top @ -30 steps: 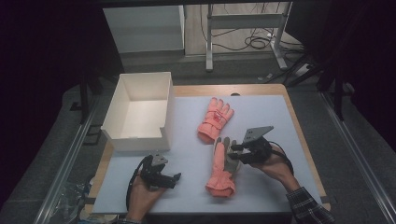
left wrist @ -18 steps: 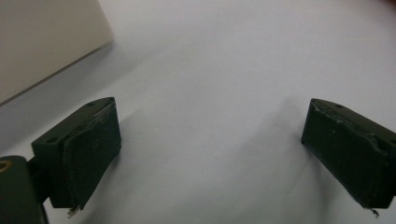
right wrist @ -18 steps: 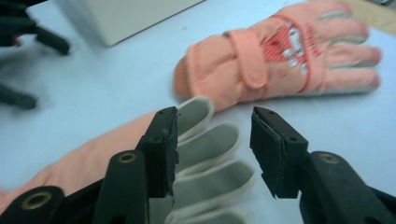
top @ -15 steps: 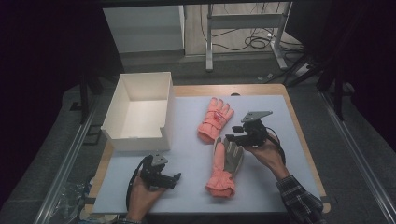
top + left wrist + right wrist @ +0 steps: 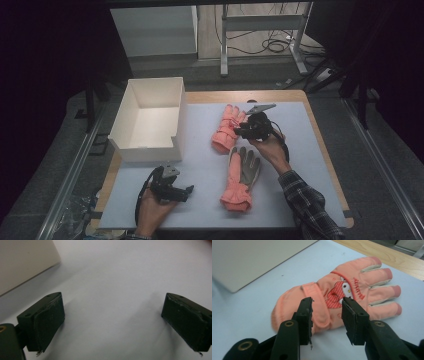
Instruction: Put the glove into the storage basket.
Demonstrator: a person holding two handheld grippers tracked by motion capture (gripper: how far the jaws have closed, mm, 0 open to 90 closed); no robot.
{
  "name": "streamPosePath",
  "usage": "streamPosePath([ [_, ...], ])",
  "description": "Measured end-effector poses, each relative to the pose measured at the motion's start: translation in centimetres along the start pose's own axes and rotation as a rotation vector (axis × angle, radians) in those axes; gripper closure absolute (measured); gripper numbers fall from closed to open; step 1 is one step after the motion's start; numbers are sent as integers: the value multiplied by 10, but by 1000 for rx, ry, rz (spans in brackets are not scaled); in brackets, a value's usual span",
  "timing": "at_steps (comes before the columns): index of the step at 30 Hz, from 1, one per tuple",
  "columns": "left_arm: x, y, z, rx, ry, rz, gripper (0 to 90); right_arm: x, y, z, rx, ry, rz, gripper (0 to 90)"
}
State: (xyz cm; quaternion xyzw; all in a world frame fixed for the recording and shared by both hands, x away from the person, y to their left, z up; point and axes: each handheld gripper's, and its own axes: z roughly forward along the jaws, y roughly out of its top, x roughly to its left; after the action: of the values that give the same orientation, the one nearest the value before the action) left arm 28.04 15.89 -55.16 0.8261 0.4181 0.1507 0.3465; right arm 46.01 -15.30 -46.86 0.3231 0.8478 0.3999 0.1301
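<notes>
An open-topped white cardboard box point(image 5: 150, 120) stands at the left end of the pale blue table mat point(image 5: 310, 150). Just in front of the box's near wall, the left gripper point(image 5: 186, 191) rests low over the mat in the person's left hand point(image 5: 152, 210); in the left gripper view its black jaws stand wide apart with only bare mat between them and the box's wall at the upper left. To the right of the box lies a salmon-pink winter glove with a wrist strap and a printed patch point(image 5: 342, 297), back up. The right gripper point(image 5: 327, 312) hovers over that glove's wrist part; its jaws have just been closing yet remain apart, the glove below them unclamped. Farther from the box, nearer the person, a second salmon-pink glove with a grey palm point(image 5: 241, 177) lies palm up.
</notes>
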Motion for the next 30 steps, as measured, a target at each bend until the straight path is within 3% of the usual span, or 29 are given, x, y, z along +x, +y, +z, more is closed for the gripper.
streamPosePath([
  [8,0,0,0,0,0,0,46,-7,11,28,21,-36,23,641],
  [14,0,0,0,0,1,-1,46,-14,8,47,51,-61,58,612],
  [18,0,0,0,0,1,-2,45,-19,5,57,71,-50,89,621],
  [22,0,0,0,-1,-1,-5,46,-21,2,65,90,-38,106,695],
  [26,0,0,0,-1,-1,-5,46,-24,0,66,82,-13,131,854],
  [30,0,0,0,-1,-1,-5,46,-21,1,63,87,-30,120,894],
])
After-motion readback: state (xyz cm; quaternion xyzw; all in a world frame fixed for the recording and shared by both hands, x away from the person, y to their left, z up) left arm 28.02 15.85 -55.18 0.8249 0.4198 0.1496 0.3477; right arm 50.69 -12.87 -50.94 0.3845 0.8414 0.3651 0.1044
